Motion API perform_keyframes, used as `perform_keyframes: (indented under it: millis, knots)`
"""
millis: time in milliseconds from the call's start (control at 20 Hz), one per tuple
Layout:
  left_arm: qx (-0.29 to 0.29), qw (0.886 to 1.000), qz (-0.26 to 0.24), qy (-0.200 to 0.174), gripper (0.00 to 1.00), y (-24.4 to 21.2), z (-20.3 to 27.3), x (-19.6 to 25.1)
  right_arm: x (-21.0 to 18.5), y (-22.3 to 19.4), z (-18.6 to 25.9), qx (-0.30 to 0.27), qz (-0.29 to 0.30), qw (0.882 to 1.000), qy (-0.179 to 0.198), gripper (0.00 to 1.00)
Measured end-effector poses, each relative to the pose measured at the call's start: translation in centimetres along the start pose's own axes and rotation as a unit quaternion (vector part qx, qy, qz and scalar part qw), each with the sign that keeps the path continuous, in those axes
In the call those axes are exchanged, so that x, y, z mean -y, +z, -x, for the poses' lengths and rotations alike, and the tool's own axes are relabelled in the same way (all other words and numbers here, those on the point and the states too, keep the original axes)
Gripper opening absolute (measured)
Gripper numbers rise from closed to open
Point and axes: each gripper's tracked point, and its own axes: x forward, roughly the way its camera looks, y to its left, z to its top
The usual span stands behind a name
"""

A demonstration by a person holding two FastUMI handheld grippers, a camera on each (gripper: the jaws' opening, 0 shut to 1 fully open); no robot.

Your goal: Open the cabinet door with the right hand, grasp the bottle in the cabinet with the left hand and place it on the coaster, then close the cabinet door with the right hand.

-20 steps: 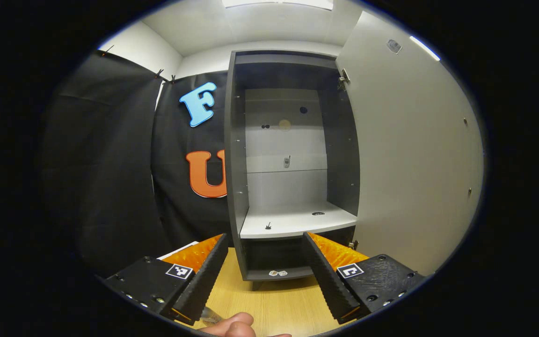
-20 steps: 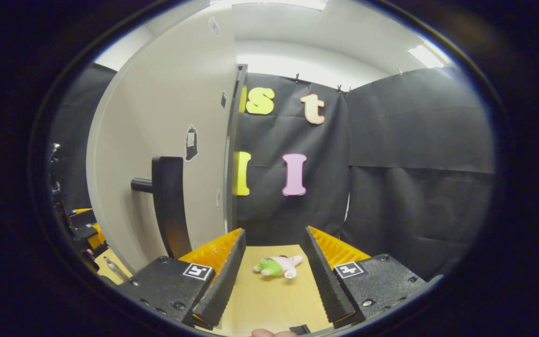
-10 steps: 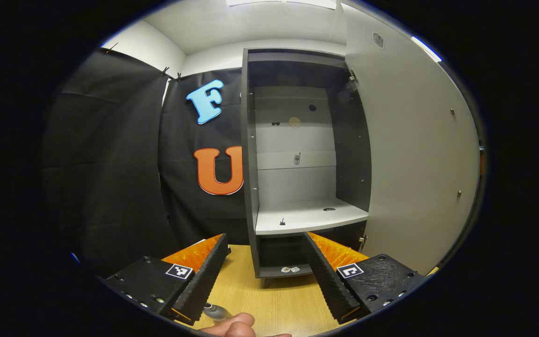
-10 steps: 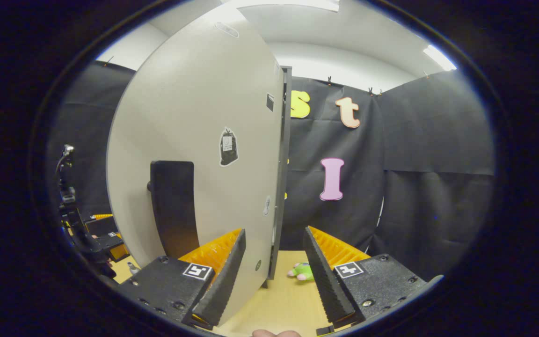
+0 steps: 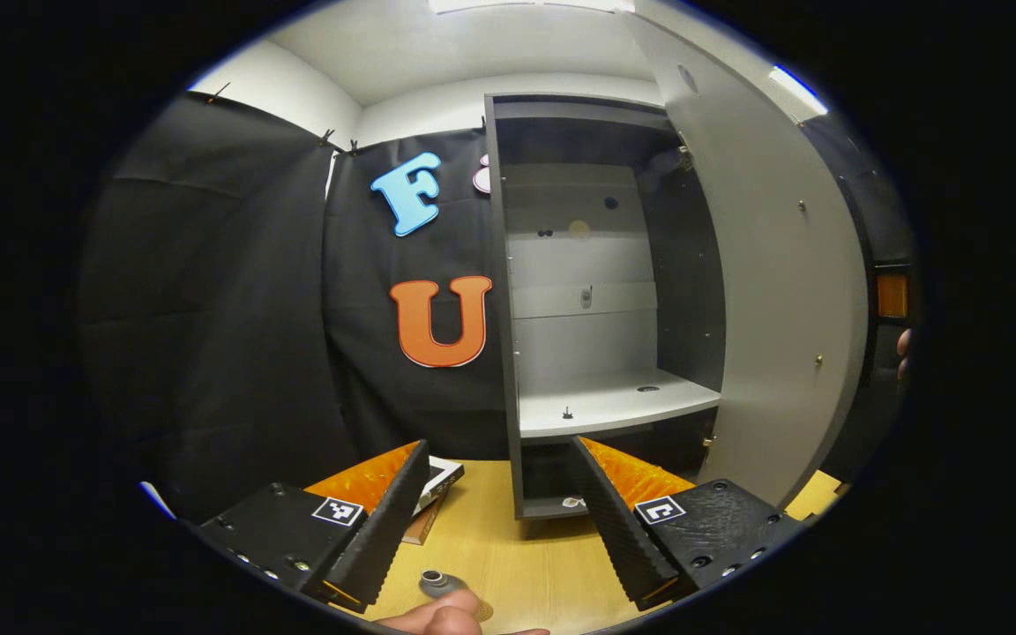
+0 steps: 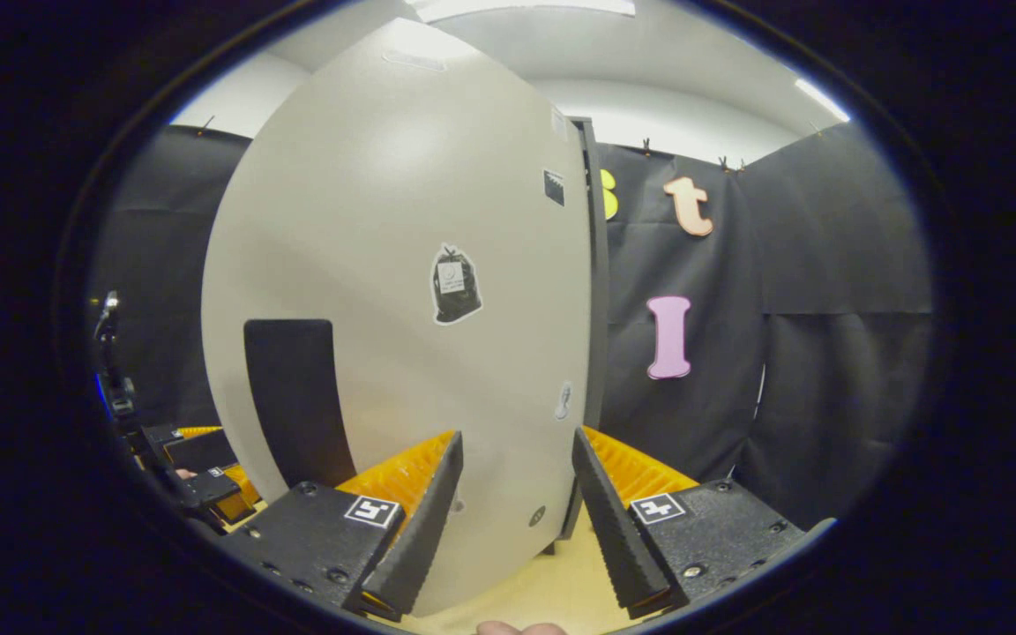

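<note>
Fronting wood table (image 5: 508, 551), cabinet (image 5: 601, 406) ajar.

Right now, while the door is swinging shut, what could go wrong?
The right claw is open with the cabinet door right at its fingers; pushing off-centre might let the door slip off. The bottle stands low on the table just by the left claw, which could tip it.

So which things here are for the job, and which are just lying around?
For the job:
cabinet
cabinet door
door handle
bottle
left gripper
right gripper

Just lying about:
book
table
</note>
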Motion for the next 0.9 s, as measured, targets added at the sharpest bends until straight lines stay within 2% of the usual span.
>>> perform_keyframes:
  millis: [200, 250, 350, 400, 550, 700, 900]
  knots:
    - [-0.004, 1.0, 0.003, 0.014, 0.96, -0.4, 0.3, -1.6, -1.7, -0.7, 0.0, -0.017, -0.008, 0.999, 0.028, 0.81]
    - [-0.007, 1.0, 0.003, 0.018, 0.96, -0.6, 0.4, -2.1, -2.1, -1.0, 0.0, -0.024, -0.013, 0.999, 0.036, 0.86]
    - [-0.01, 1.0, 0.005, 0.024, 0.96, -0.8, 0.7, -2.9, -3.0, -0.8, 0.3, -0.023, -0.019, 0.998, 0.05, 0.77]
    - [-0.011, 1.0, 0.006, 0.026, 0.96, -0.9, 0.7, -3.1, -3.2, -0.5, 0.2, -0.016, -0.015, 0.998, 0.052, 0.82]
    - [-0.016, 0.999, 0.01, 0.028, 0.96, -1.3, 0.9, -3.5, -3.2, -0.7, -0.1, -0.011, -0.002, 0.998, 0.061, 0.81]
    - [-0.02, 0.999, 0.015, 0.022, 0.96, -1.6, 0.6, -3.1, -3.0, -0.9, 0.5, -0.017, -0.009, 0.998, 0.062, 0.81]
    - [-0.032, 0.999, 0.026, -0.004, 0.96, -2.4, 0.3, -1.3, -1.8, -1.6, 1.2, -0.028, -0.019, 0.999, 0.035, 0.84]
